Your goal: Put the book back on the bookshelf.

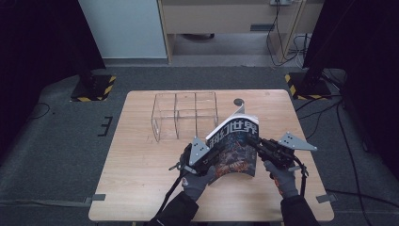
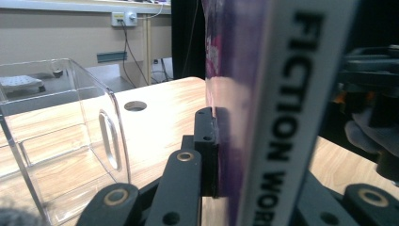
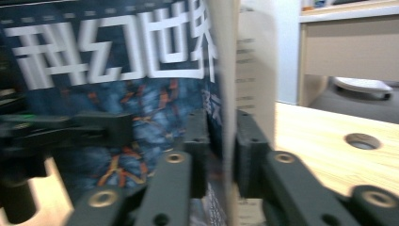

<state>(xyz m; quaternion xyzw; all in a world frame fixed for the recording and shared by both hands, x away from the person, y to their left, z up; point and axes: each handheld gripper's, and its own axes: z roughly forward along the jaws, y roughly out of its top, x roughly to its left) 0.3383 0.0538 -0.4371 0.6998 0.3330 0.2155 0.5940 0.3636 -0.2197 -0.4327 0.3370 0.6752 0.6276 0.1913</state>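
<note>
Above the wooden table [image 1: 141,188], a magazine [image 1: 235,146] is pinched upright by the left gripper [image 1: 207,157] and right gripper [image 1: 256,141], beside a clear organizer [image 1: 183,115].

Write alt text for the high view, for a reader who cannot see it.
A person's two gloved hands hold a magazine upright above a wooden table, the left gripper clamped on its left edge and the right gripper on its right edge. A clear plastic box with compartments sits on the table just behind, and a round hole shows near the far edge.
</note>
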